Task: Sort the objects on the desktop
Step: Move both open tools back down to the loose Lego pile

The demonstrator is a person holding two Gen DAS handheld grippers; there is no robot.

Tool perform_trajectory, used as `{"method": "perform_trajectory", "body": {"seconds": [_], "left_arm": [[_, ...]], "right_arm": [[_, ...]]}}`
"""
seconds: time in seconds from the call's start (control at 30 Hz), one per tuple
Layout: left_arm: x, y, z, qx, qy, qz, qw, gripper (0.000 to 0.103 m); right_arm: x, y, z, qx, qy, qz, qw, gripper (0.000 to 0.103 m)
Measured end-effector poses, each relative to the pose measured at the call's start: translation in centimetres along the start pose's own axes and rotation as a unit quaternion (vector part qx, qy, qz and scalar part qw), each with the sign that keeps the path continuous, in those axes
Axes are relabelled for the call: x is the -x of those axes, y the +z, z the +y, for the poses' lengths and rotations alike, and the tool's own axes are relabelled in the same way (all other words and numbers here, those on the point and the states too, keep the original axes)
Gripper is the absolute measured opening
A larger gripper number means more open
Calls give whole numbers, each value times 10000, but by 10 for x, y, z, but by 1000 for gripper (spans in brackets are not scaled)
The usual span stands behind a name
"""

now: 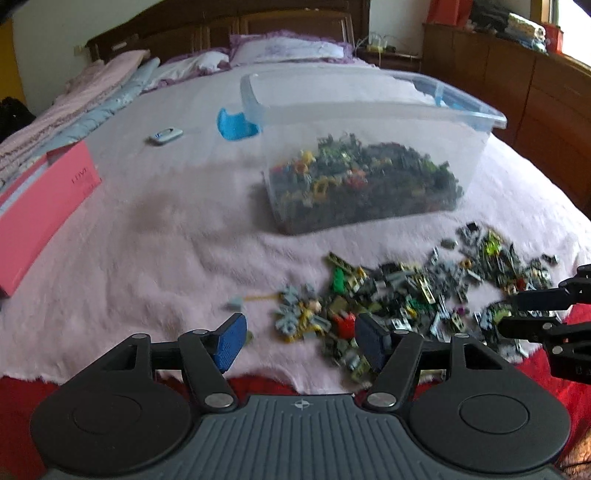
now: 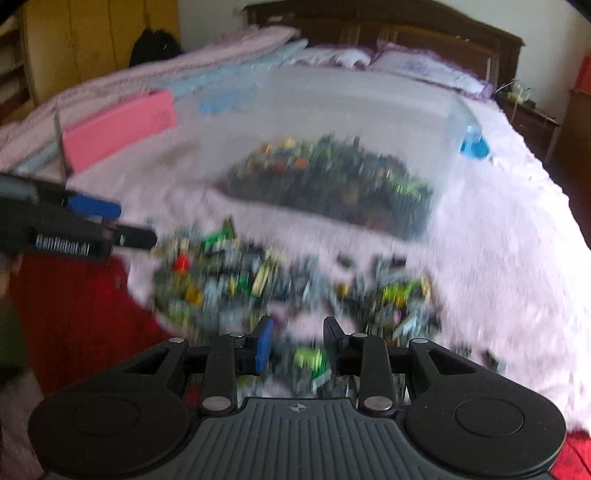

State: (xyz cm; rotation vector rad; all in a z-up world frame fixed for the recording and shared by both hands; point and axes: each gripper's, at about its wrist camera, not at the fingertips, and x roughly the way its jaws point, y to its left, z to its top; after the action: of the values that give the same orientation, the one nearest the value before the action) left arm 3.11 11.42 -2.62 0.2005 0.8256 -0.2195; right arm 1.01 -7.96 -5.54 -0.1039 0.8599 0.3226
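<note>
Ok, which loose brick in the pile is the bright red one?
The red brick at the pile's near-left end, just inside the left claw's right finger; its neighbours are grey, green and yellow.

A pink box (image 1: 40, 206) lies on the pale bedspread (image 1: 166, 240), pillows (image 1: 288, 50) against the dark headboard (image 1: 221, 26), and a small grey gadget (image 1: 166, 135), perhaps a remote.
</note>
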Motion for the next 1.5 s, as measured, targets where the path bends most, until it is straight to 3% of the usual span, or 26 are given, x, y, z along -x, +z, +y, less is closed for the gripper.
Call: {"method": "perform_trajectory", "body": {"seconds": [0.17,0.27,0.37,0.67,0.9,1.0,1.2,1.33,1.5], "left_arm": [[1,-14,-13,-168,30,105,9998,63],[1,-22,-21,-268,47,169,9995,52],[-3,-24,-23,-209,-76,270,9994,48],[-15,-24,-28,-157,-239,480,9984,47],[-13,-26,-30,-163,-179,539,9983,48],[-14,-27,-33,-268,-32,556,9981,49],[-20,-18,-24,-490,766,437,9949,49],[-17,-16,-7,-145,831,547,9949,48],[-3,-14,-7,504,87,688,9963,48]], "right_arm": [[3,-12,-3,-173,46,177,9997,32],[4,-12,-4,-229,43,167,9996,32],[8,-14,-3,-229,8,140,9996,32],[19,-22,-23,-492,-448,-68,9978,32],[1,-19,-37,-276,-614,-85,9977,35],[-3,-20,-37,-127,-619,-85,9980,35],[-2,-25,-34,-287,-602,-118,9977,34],[-3,-27,-34,-340,-561,-112,9978,34],[-3,-27,-33,-413,-551,-135,9975,34]]}}
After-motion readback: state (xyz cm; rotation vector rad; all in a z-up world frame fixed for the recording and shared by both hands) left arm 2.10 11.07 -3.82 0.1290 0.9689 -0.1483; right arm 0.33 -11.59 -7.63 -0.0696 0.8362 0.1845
